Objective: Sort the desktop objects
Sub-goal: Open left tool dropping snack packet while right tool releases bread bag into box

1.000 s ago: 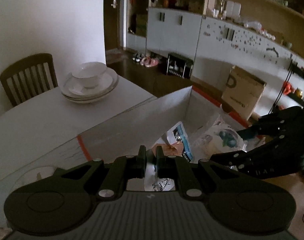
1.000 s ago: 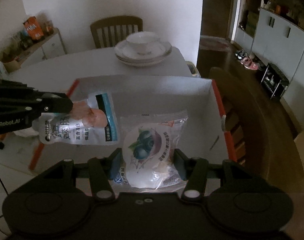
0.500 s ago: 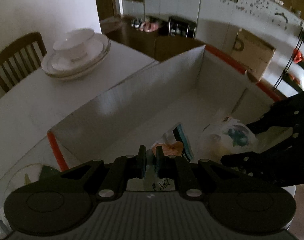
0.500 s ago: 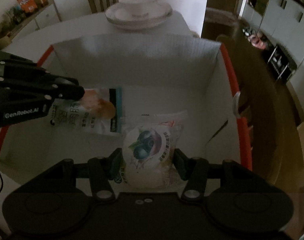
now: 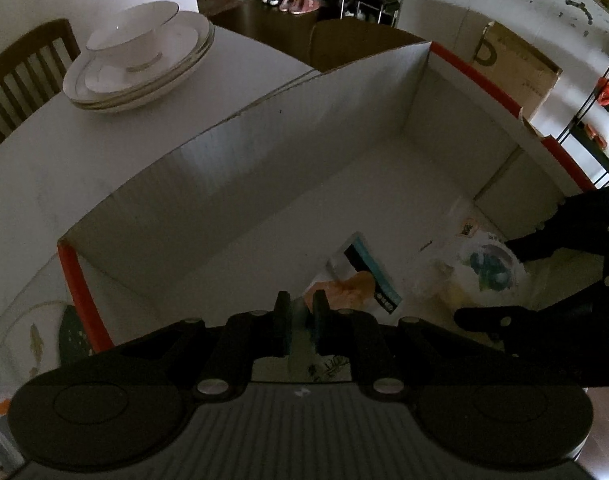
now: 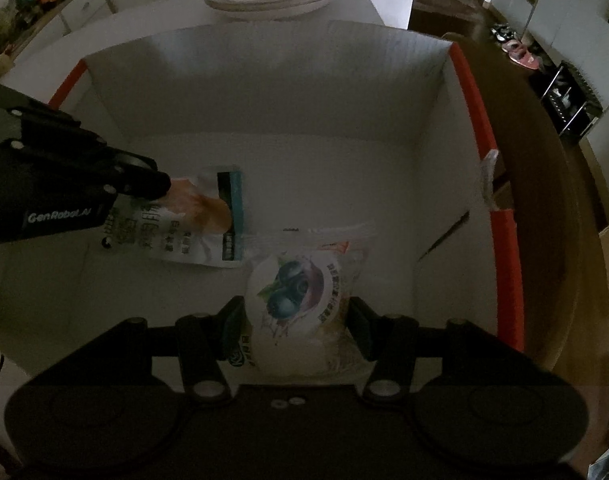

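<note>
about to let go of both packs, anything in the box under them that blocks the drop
Nothing visible does. The box floor is bare under the blueberry pack held by the right gripper and under the blue-striped pouch pinched by the left gripper. The two packs nearly meet at their edges.

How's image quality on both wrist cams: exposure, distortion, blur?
Left wrist view: underexposed, box interior murky, strong fisheye curve on the table edge, bowl brighter, no obvious motion blur. Right wrist view: equally dim, blueberry packet print readable, corners vignetted, box walls bowed.
</note>
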`<action>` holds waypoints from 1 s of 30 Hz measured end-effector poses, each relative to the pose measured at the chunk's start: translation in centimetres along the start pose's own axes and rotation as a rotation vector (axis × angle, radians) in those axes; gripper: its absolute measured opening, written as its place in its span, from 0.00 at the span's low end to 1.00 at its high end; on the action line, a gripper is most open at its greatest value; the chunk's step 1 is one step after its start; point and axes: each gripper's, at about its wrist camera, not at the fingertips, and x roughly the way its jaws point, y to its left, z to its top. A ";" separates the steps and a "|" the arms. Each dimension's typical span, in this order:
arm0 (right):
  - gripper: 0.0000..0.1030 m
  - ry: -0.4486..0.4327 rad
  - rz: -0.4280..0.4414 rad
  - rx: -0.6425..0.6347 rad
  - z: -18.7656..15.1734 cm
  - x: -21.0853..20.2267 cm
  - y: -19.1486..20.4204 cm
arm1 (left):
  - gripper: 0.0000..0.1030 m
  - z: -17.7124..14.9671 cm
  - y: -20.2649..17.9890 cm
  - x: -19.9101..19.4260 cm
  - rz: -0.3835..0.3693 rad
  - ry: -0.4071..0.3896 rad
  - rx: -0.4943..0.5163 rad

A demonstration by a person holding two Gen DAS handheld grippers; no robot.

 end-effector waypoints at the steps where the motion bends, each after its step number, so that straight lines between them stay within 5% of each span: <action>1: 0.53 0.003 0.002 -0.004 0.0 0.1 0.0 | 0.11 0.1 0.1 0.2 -0.001 0.007 -0.001; 5: 0.58 0.008 -0.001 -0.018 -0.3 0.1 0.0 | 0.21 0.1 0.2 0.5 0.029 0.029 -0.021; 7: 0.61 0.005 0.014 -0.018 -0.4 0.1 0.0 | 0.39 0.0 0.3 0.5 0.024 0.026 -0.030; 11: 0.64 -0.006 0.019 -0.036 -0.8 -0.3 0.1 | 0.55 -0.1 -0.2 -0.5 0.007 -0.008 -0.016; 30: 0.79 -0.223 0.055 -0.094 -1.3 -7.3 1.1 | 0.55 -1.8 -0.9 -9.3 -0.050 -0.277 -0.046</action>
